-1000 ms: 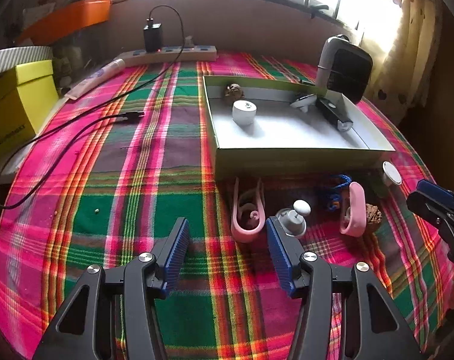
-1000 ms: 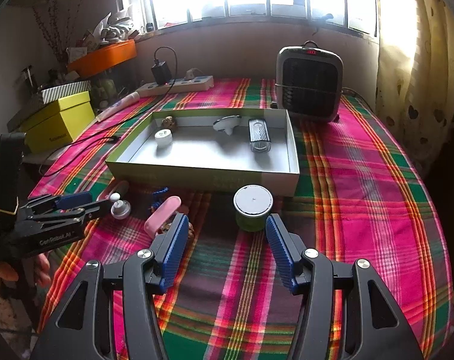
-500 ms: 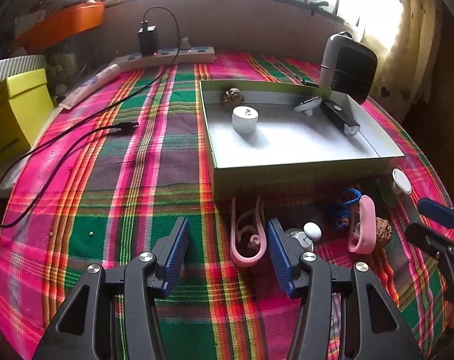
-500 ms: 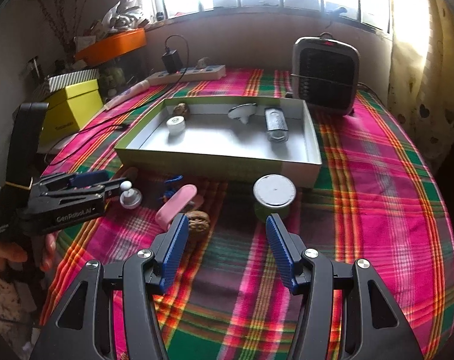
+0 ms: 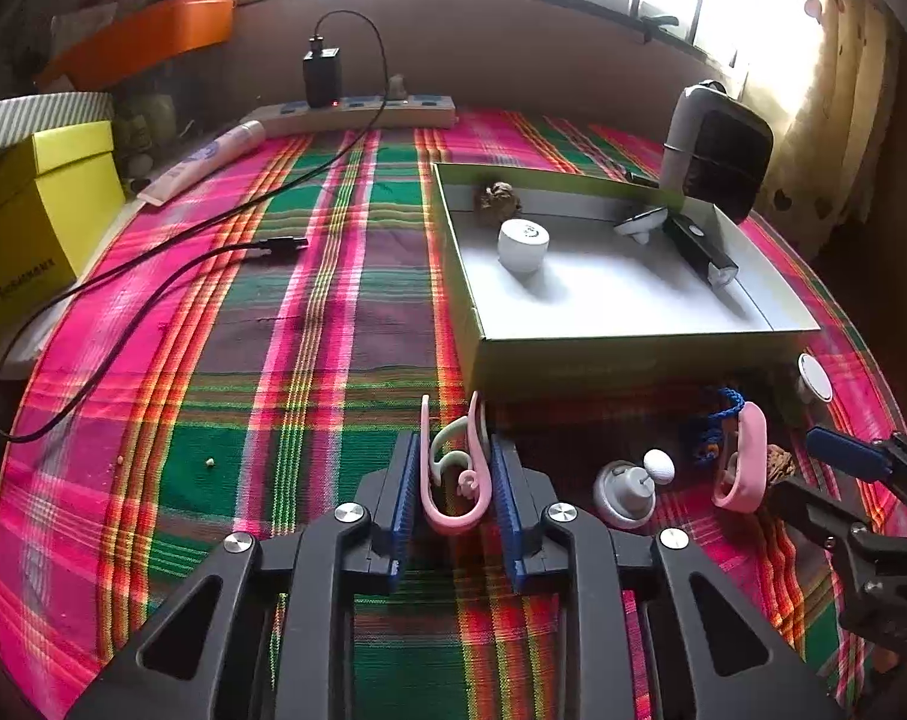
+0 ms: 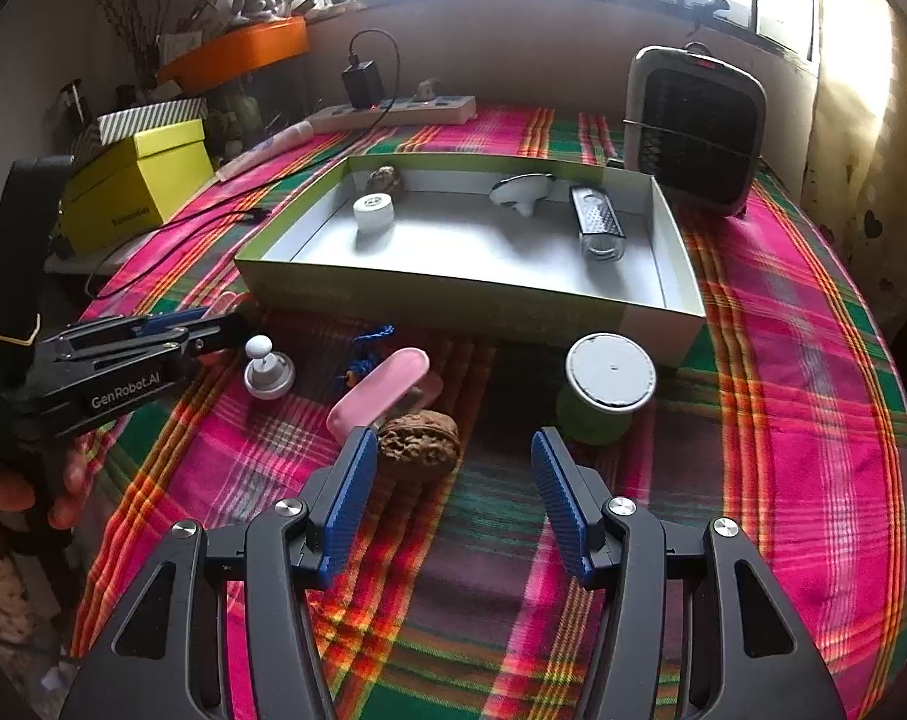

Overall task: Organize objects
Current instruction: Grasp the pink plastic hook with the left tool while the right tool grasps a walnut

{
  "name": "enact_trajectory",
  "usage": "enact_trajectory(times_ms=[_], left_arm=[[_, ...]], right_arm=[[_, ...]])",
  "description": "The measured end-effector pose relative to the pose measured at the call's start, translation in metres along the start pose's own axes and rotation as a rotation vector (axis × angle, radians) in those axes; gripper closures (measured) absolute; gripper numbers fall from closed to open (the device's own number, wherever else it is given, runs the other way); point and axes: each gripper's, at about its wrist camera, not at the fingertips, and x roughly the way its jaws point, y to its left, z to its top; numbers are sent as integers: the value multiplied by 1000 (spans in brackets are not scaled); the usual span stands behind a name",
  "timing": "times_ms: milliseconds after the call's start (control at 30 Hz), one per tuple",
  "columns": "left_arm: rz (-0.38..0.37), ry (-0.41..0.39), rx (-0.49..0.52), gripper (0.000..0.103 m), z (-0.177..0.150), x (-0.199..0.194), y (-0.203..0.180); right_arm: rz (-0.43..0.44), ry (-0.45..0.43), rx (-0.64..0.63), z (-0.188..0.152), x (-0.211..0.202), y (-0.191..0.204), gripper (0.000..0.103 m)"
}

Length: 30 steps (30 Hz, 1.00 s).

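Observation:
My left gripper (image 5: 454,444) is closing its jaws on a pink U-shaped clip (image 5: 453,480) that lies on the plaid cloth, and both blue pads touch the clip's sides. From the right wrist it shows low at the left (image 6: 225,324). My right gripper (image 6: 453,444) stands open, its left finger beside a walnut (image 6: 417,444) and nothing between the pads. Also loose on the cloth are a pink case (image 6: 381,390), a grey knob with a white ball (image 6: 267,372), a blue cord (image 6: 369,348) and a green jar with a white lid (image 6: 609,378). Behind them stands the open box (image 6: 453,294).
Inside the box lie a white cap (image 5: 522,243), another walnut (image 5: 498,198), a small grater (image 6: 597,222) and a white piece (image 6: 522,189). A heater (image 6: 693,126) stands at the back right. A power strip (image 5: 357,111), a black cable (image 5: 183,258) and a yellow box (image 5: 33,210) are at the left.
My left gripper's jaws have come in from wide apart to either side of the pink clip. My right gripper has drifted closer to the walnut, still open.

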Motion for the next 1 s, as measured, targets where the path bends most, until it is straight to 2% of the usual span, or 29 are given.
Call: enact_trajectory(times_ms=[567, 767, 1000], left_arm=[[0, 0, 0, 81, 0, 0, 0], [0, 0, 0, 81, 0, 0, 0], [7, 0, 6, 81, -1, 0, 0]], right_arm=[[-7, 36, -40, 2, 15, 7, 51], [-25, 33, -45, 2, 15, 7, 63], [-16, 31, -45, 2, 15, 6, 67]])
